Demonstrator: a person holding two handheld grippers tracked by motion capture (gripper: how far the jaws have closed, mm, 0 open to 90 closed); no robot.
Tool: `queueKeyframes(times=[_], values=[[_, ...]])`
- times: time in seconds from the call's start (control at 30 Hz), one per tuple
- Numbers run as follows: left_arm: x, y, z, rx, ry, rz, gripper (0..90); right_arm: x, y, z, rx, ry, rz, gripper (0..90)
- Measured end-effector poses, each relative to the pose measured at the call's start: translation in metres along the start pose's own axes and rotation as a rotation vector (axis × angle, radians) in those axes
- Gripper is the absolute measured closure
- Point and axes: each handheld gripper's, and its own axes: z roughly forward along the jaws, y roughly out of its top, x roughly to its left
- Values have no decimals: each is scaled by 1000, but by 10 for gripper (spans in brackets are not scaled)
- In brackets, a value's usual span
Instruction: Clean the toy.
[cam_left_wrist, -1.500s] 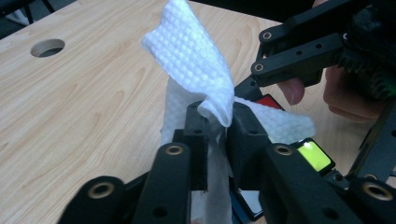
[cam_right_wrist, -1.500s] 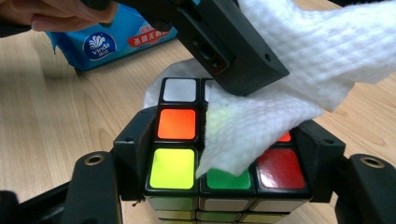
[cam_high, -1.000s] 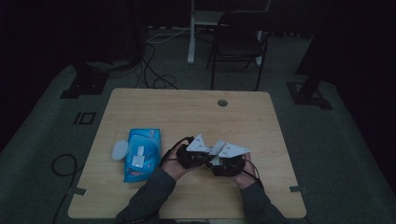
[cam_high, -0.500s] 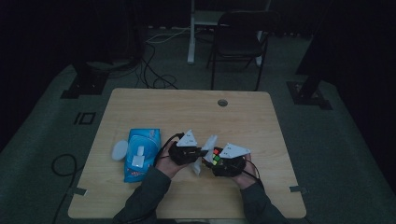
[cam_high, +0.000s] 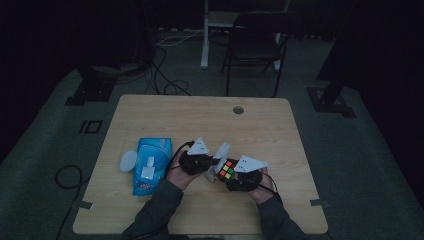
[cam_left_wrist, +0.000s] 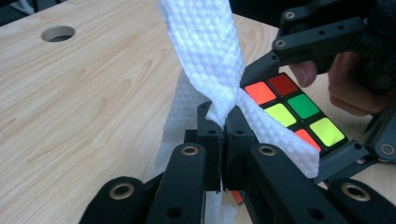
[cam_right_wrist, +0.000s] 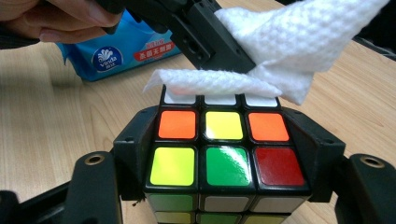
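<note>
A blue wipes pack (cam_high: 149, 165) with a round white lid (cam_high: 128, 160) beside it lies at lower left of the high view, apart from the work. At lower centre the right gripper (cam_right_wrist: 224, 154) clamps a scrambled puzzle cube (cam_right_wrist: 219, 151) — orange, yellow, green and red tiles up. The left gripper (cam_left_wrist: 223, 133), its jaws just closing, pinches a white dimpled wipe (cam_left_wrist: 210, 51) draped against the cube's edge

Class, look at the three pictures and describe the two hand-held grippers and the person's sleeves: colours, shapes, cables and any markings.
Both the left gripper and the right gripper are black, built of flat link bars joined by brass-coloured rivets, ending in blocky black jaws. Each carries a pale grey three-cornered plate on top with small dark marks, too small to read. A thin black cable trails from each. The person wears long dark grey sleeves down to the wrists.
</note>
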Motion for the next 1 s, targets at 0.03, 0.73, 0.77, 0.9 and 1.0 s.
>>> queueKeyframes(times=[0.03,0.73,0.77,0.9,1.0], values=[[1,0,0,6,9,-2,893,0,0,0,-1,-1,2,339],[-2,-10,11,109,-24,33,887,-10,0,-10,-48,-41,45,339],[-2,-10,11,109,-26,29,886,-10,0,-10,-49,-39,48,339],[-3,-8,11,92,-15,20,886,-10,-1,-8,-32,-27,48,339],[-2,-6,9,76,-12,17,886,-9,-2,-6,-23,-22,47,339]])
